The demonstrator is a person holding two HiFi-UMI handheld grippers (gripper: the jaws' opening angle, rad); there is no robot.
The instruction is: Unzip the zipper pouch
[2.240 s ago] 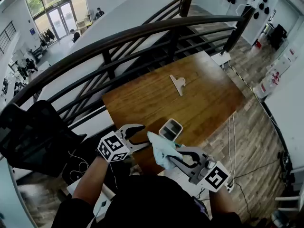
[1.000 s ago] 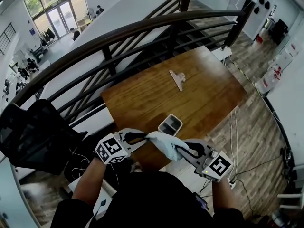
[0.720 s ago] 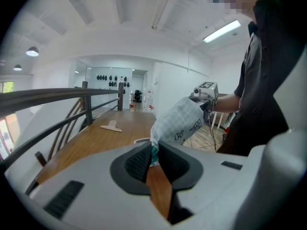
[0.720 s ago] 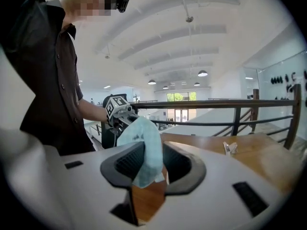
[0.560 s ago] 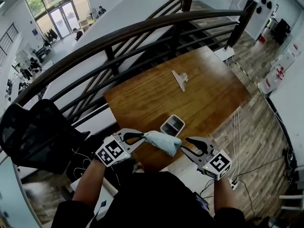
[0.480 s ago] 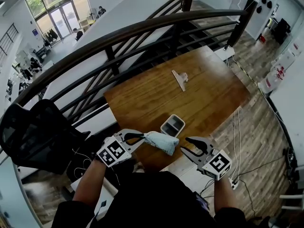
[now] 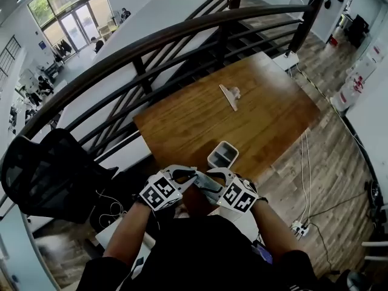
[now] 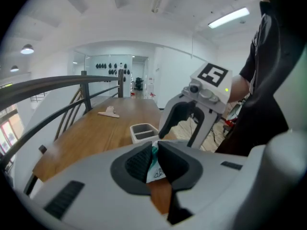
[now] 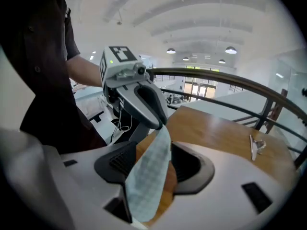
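Closest in, the person's forearms (image 7: pixel 130 235) reach from a dark shirt to two grippers that meet above the near edge of the wooden table (image 7: pixel 194 126). The left gripper (image 8: pixel 154 153) has its jaws pinched onto the top edge of the zipper pouch (image 8: pixel 156 169), having just tightened on it; a white, teal-printed corner shows between its ribbed pads. The right gripper (image 9: pixel 152 152) faces it with its jaws well apart. They have just been opening, and the pale checked body of the zipper pouch hangs loose between them, with neither pad pressing on it.

In the head view the two marker cubes and the gripper bodies cover nearly all of the zipper pouch, so only a pale sliver shows between them. Whether the zipper is open cannot be told.

Just beyond the grippers, on the table and apart from them, stands a small grey two-compartment tray (image 7: pixel 216 162). Farther across the tabletop, well apart from the tray, lies a pale metal clip (image 7: pixel 229 95).

A black chair (image 7: pixel 48 174) stands to the left of the table. Cables (image 7: pixel 306 162) trail over the plank floor on the right, ending at a power strip (image 7: pixel 297 228).

Behind the table runs a dark curved railing (image 7: pixel 139 47), and past it glass doors (image 7: pixel 73 23) on a lower floor.
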